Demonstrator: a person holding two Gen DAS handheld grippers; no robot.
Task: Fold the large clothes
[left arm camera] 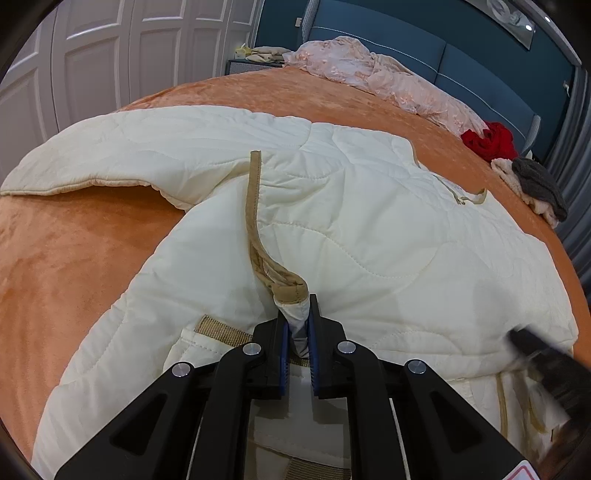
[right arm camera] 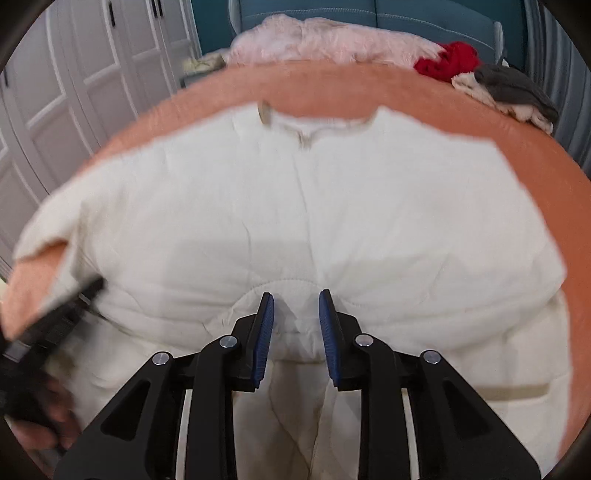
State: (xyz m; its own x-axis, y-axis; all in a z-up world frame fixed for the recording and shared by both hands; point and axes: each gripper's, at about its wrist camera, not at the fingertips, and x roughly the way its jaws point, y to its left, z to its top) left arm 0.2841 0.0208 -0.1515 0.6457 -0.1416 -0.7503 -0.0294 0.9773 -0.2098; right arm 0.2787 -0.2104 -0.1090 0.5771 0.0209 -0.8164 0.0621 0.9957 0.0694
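On an orange bed point(left arm camera: 74, 258), the left gripper point(left arm camera: 297, 325) pinches the cream quilted jacket's point(left arm camera: 369, 221) tan-trimmed cuff for folding, while the right gripper point(right arm camera: 296, 321) hovers with fingers parted, empty.

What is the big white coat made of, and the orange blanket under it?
The white coat looks like padded, quilted fabric with a matte finish: curved stitch lines and puffy panels show. The orange blanket looks like soft plush or velvet, with a faint mottled sheen.

A home bedroom — orange-covered bed point(left arm camera: 74, 258), blue headboard point(left arm camera: 369, 22), white wardrobe doors point(left arm camera: 92, 55).
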